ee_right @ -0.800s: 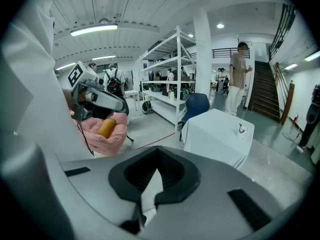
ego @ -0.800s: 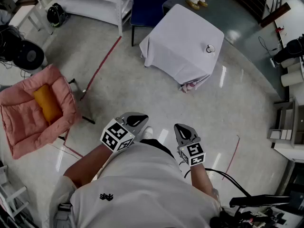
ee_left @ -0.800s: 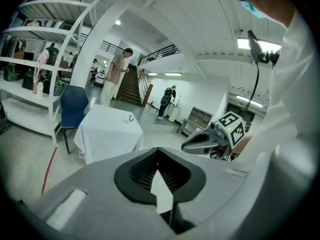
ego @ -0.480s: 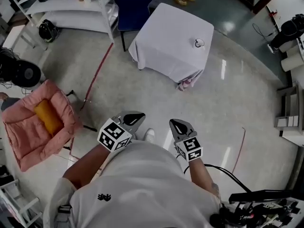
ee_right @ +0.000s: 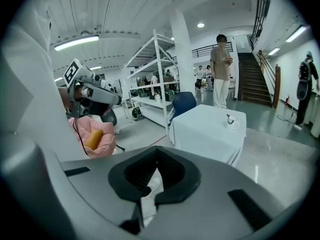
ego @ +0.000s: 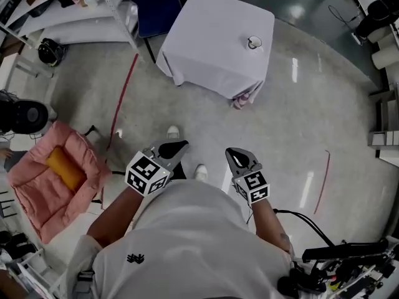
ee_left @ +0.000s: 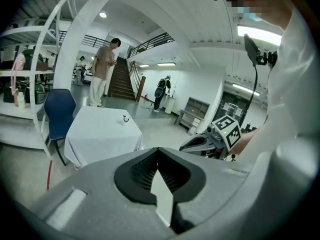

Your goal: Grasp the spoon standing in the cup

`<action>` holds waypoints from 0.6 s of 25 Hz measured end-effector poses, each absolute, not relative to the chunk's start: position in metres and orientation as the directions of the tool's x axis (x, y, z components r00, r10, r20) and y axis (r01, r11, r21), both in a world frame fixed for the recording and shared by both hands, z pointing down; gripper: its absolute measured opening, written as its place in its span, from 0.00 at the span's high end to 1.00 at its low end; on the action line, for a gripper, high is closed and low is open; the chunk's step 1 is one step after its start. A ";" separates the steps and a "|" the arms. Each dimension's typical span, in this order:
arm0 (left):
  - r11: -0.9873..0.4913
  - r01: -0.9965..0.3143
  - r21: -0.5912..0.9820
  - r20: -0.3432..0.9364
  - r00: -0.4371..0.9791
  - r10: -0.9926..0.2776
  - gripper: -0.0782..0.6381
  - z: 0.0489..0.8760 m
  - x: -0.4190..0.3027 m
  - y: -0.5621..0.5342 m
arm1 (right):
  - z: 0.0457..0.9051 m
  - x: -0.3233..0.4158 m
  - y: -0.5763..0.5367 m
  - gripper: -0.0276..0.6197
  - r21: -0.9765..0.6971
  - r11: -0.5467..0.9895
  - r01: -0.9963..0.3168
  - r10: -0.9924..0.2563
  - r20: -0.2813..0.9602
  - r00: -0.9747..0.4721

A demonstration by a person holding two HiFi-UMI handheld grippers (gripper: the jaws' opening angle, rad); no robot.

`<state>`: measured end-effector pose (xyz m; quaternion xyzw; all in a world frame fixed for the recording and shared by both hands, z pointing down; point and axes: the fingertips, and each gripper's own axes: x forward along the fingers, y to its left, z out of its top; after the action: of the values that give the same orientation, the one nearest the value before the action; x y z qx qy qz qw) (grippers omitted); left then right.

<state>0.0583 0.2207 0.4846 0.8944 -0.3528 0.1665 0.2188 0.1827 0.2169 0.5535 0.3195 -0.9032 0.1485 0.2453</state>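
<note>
A small white cup (ego: 254,42) with a dark spoon standing in it sits near the far right edge of a white-clothed table (ego: 206,36), well ahead of me across the floor. The cup (ee_left: 124,118) is tiny in the left gripper view and appears again as the cup (ee_right: 230,120) in the right gripper view. My left gripper (ego: 173,149) and right gripper (ego: 240,159) are held close to the person's chest, far from the table. Both have their jaws together with nothing between them.
A pink cushioned chair (ego: 37,179) holding an orange bolster (ego: 65,169) stands at the left. A blue chair (ego: 153,2) and white shelving (ego: 75,11) are behind the table. Red tape lines (ego: 122,98) mark the floor. A person (ee_right: 220,69) stands beyond the table.
The person has walked forward: the table and cup have shifted left and up in the head view, and the pink chair has slid back. Both grippers stay shut at the chest.
</note>
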 end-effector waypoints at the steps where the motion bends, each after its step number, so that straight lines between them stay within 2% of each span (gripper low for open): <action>1: -0.663 -0.697 0.273 0.455 0.701 -0.550 0.87 0.487 0.054 0.206 | 0.555 0.182 0.202 0.94 -0.109 0.740 -0.664 -0.514 0.545 -0.662; 6: -0.709 -0.654 0.262 0.448 0.733 -0.511 0.87 0.485 0.022 0.114 | 0.555 0.156 0.119 0.86 -0.081 0.674 -0.734 -0.577 0.563 -0.592; 10: -0.760 -0.584 0.286 0.430 0.787 -0.443 0.87 0.482 -0.001 0.053 | 0.552 0.134 0.050 0.85 -0.032 0.612 -0.790 -0.640 0.566 -0.519; 15: -0.815 -0.528 0.237 0.462 0.800 -0.384 0.87 0.480 -0.038 -0.010 | 0.564 0.116 -0.021 0.85 -0.023 0.536 -0.844 -0.676 0.587 -0.446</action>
<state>-0.0381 -0.0102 0.4802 0.9314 -0.2448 0.2007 0.1798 0.1159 -0.0206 0.5639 0.4548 -0.8354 0.1580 0.2653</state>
